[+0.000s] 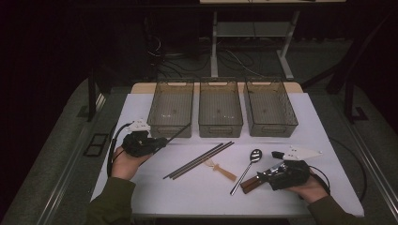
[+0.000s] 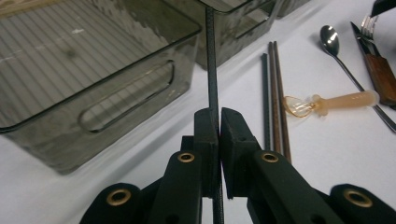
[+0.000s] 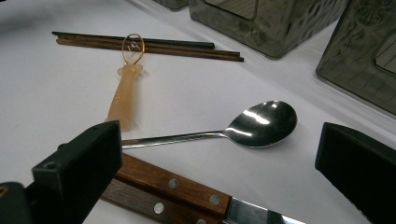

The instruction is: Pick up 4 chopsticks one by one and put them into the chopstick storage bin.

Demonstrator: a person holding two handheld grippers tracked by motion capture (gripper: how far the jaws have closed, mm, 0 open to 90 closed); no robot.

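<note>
We hold a dark chopstick (image 2: pixel 211 70) clamped in our left claw (image 2: pixel 219 135); its jaws press on the stick from both sides, and the stick runs straight ahead from them, past the corner of the nearest bin (image 2: pixel 93 74), whose long wall with the handle slot lies just to the left of the claw. To the right of this claw, on the white worktop (image 2: pixel 317 154), two more chopsticks (image 2: pixel 275 93) lie side by side, with a small amber spoon (image 2: pixel 327 102) beyond them and a steel spoon (image 2: pixel 334 44) farther off. Our right claw (image 3: pixel 219 154) stands released, its jaws wide apart above two wooden-handled pieces of cutlery (image 3: pixel 173 186), not touching them as far as we can see. Ahead of it lies the steel spoon, and past that the amber spoon and the chopstick pair.
</note>
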